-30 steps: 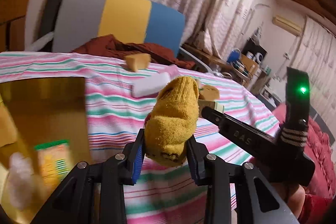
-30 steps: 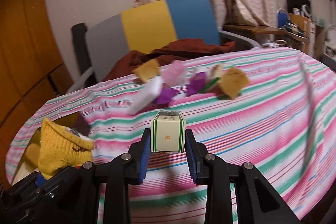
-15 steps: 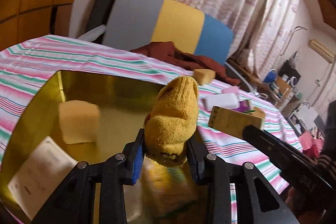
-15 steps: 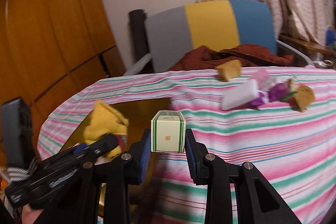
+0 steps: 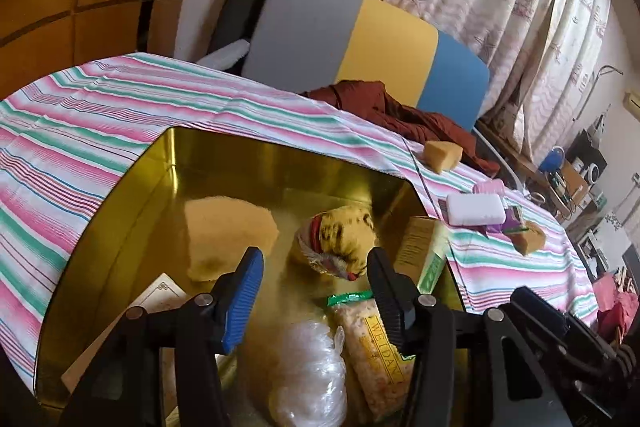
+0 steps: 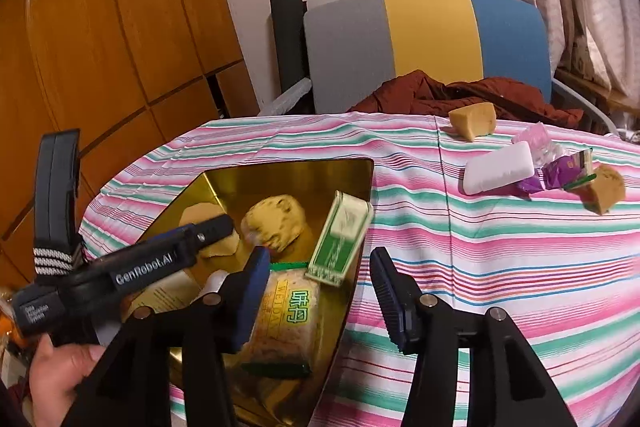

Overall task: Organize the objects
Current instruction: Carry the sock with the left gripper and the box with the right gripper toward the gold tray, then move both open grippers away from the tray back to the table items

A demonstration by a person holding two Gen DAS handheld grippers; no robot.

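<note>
The cloth on the table (image 6: 500,247) has stripes of pink, green, white and some thin blue. The shiny metal tin (image 5: 256,163) is gold. The rolled sock (image 5: 336,243) in it is yellow with dark spots and a red band. The small carton (image 6: 340,243) is green and white. The chair back (image 6: 424,43) is grey, yellow and blue.

sock (image 5: 336,241) and box (image 6: 340,243) in tin (image 5: 120,195) on table (image 6: 500,247)
</note>
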